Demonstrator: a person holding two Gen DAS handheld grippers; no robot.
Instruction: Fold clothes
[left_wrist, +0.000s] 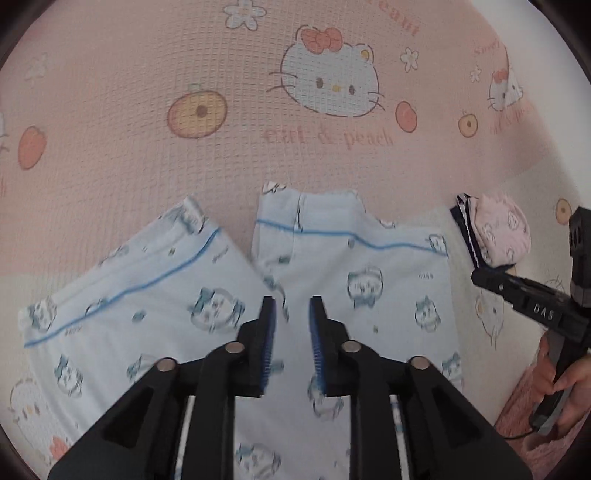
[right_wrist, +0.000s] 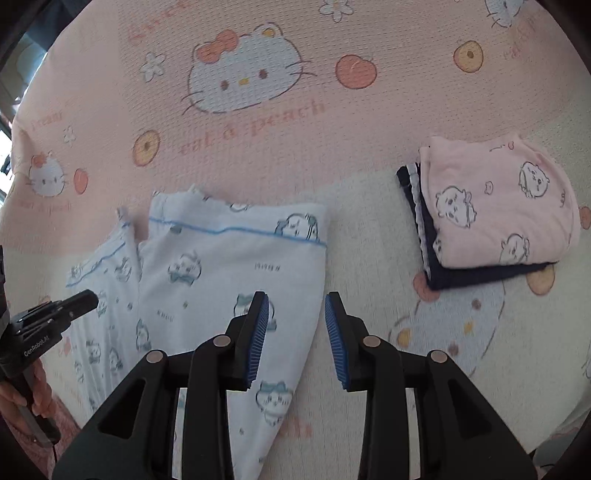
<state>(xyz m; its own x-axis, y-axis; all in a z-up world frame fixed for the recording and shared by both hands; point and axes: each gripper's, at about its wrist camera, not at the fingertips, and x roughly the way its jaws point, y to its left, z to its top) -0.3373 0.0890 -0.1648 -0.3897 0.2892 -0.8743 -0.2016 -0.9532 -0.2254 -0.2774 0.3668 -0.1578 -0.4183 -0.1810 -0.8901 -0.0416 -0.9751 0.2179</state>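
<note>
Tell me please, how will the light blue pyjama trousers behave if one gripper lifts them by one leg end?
The light blue pyjama trousers are thin printed cloth lying flat with soft creases, so they would probably droop limply from the pinch. They look light, so lifting should be easy. The two legs spread apart, so the free one would likely trail and drag on the pink blanket.

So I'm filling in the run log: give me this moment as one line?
left gripper: open, empty | right gripper: open, empty | light blue printed pyjama trousers: flat on pink blanket | folded pink top: stacked aside
</note>
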